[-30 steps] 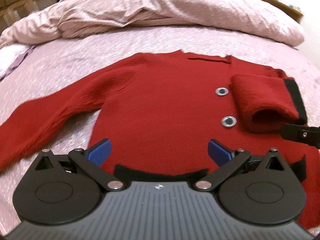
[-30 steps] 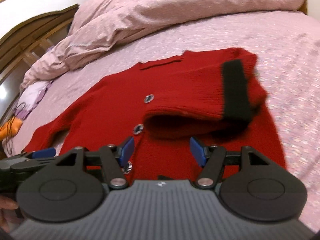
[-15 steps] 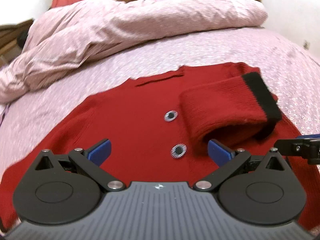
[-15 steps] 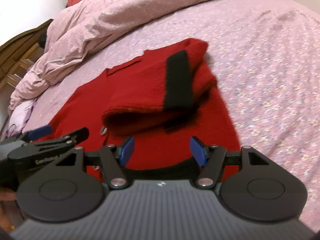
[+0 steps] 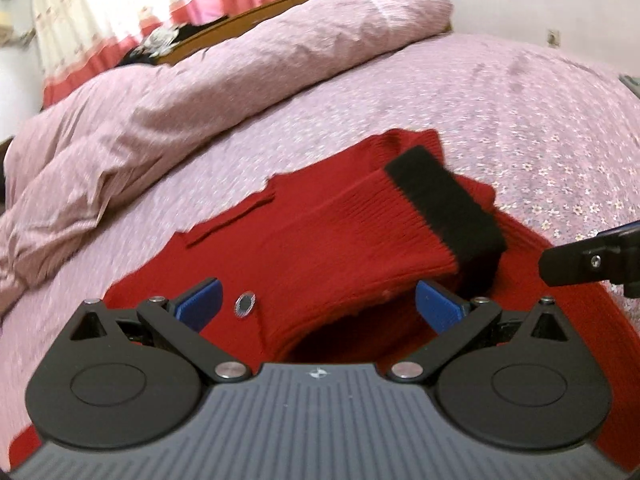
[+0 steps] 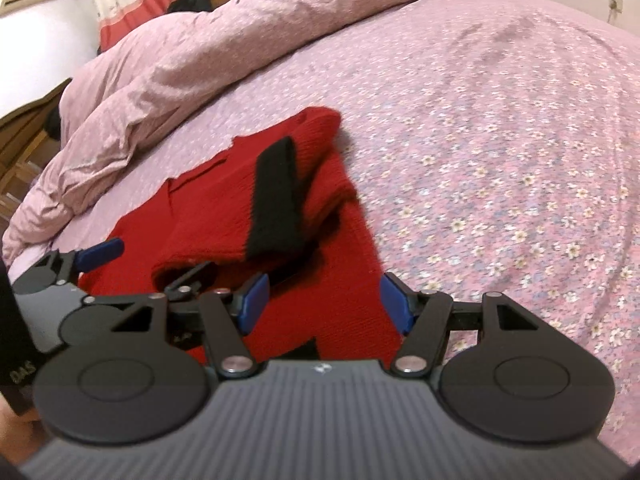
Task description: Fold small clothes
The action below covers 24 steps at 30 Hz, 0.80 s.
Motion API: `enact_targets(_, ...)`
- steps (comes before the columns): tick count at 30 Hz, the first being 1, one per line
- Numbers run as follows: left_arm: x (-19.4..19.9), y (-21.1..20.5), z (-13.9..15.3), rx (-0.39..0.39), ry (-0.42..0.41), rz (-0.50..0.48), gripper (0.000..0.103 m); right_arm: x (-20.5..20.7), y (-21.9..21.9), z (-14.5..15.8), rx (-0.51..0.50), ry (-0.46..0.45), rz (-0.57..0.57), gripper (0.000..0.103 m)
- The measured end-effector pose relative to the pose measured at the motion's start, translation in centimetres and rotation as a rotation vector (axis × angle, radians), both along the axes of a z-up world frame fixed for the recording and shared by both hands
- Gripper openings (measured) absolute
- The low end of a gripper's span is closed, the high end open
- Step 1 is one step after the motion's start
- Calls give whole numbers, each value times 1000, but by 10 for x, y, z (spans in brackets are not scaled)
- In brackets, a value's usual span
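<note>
Two empty, wide-open grippers, left gripper (image 5: 318, 306) and right gripper (image 6: 324, 300), have been swung toward the red cardigan's (image 5: 320, 240) right edge on the bed (image 6: 500, 140); its black-cuffed sleeve (image 5: 444, 204) lies folded across, so a side fold likely follows.

Red sweater (image 6: 224, 216) spread flat on bed (image 6: 500, 128), one sleeve folded across the chest, its black cuff (image 6: 276, 204) lying on top. Right tool (image 6: 320, 300) low over the sweater's hem edge, blue fingertips (image 6: 254, 298) spread wide, gripping nothing. Left tool (image 6: 148, 256) at the left, just beside, one blue tip over the red knit, other finger near the sleeve opening. Rumpled pink quilt (image 6: 208, 48) heaped along the far side.
</note>
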State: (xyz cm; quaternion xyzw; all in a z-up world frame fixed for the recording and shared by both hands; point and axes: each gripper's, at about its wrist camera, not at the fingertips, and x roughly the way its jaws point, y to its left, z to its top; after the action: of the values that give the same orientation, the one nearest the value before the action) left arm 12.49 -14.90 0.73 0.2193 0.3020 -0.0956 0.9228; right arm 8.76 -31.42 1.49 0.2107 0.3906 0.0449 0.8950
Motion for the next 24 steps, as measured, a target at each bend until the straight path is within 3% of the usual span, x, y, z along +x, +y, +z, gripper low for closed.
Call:
enact_targets(12, 15, -30, -19, 52, -49, -66, 103, 3, -14, -10, 42, 15, -33, 64)
enact_targets(17, 26, -27, -18, -36, 33, -83, 80, 2, -14, -12, 65, 15, -45, 64)
enact_targets(20, 23, -30, -19, -35, 33, -104, 59, 1, -13, -12, 72, 10, -50, 64)
enact_targets(22, 22, -30, -17, -45, 34, -117, 38, 1, -12, -11, 72, 8, -49, 64)
enact_targets(24, 20, -26, -12, -76, 28, -107, 28, 1, -12, -11, 74, 8, -50, 64)
